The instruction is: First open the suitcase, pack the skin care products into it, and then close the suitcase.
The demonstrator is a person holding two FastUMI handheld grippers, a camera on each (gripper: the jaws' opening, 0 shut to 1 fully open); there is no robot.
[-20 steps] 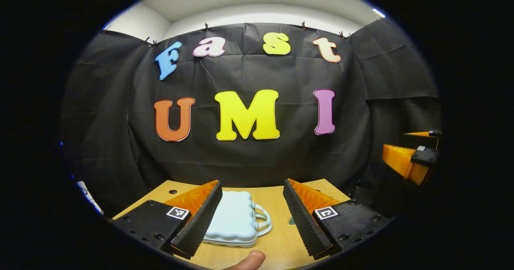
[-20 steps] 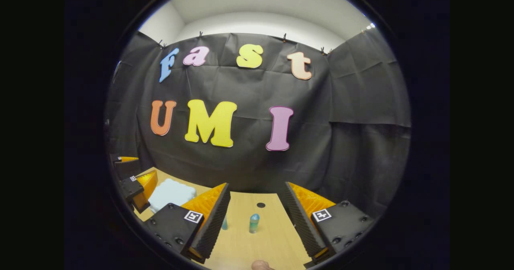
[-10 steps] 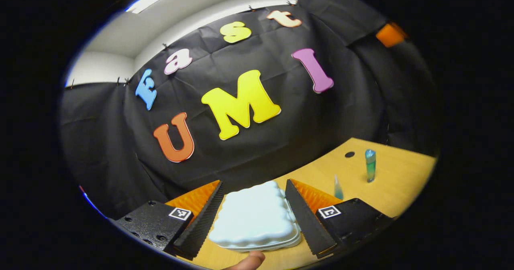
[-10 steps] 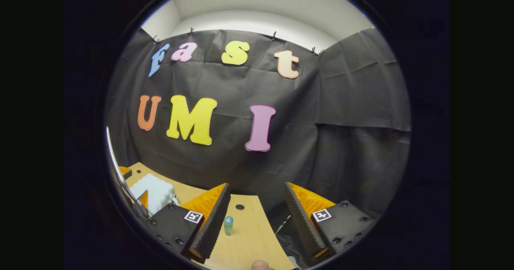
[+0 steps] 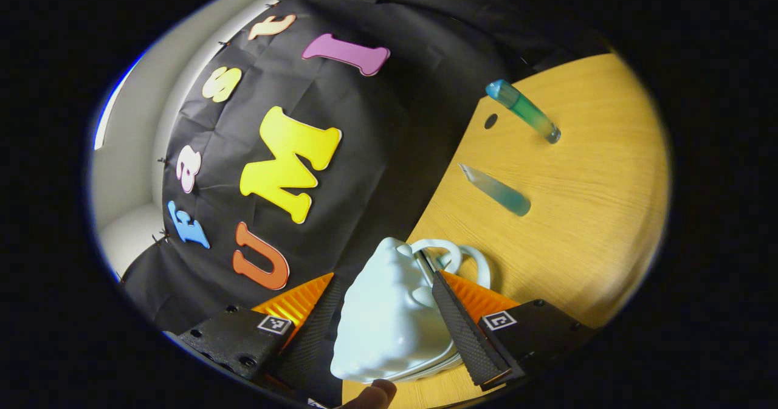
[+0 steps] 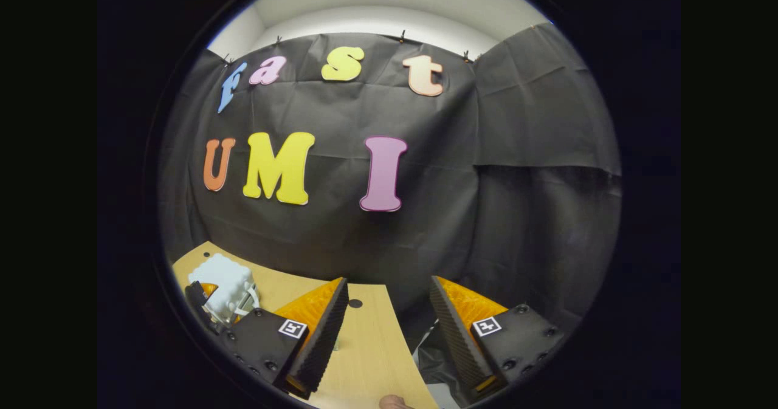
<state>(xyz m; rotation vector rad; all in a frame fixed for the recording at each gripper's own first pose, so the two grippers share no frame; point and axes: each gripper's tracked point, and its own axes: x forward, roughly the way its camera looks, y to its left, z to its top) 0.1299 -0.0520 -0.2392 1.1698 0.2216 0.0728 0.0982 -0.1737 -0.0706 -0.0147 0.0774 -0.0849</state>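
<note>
**Step in hand — opening the suitcase**

The left tongs [image 5: 389, 321] pinch the pale suitcase [image 5: 389, 312], tilted up off the counter [image 5: 583, 214]. The right tongs [image 6: 386, 330] hang spread, holding nothing. Two skin care tubes [image 5: 498, 190] lie well apart from the case. Next move, by judgement — part the shell with the free tongs.

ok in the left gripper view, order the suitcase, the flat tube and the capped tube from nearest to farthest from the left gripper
1. Suitcase: between the left gripper's fingers, tipped on edge.
2. Flat tube: on the table beyond the suitcase handles.
3. Capped tube: farthest, near the table's back edge by the small hole.
</note>
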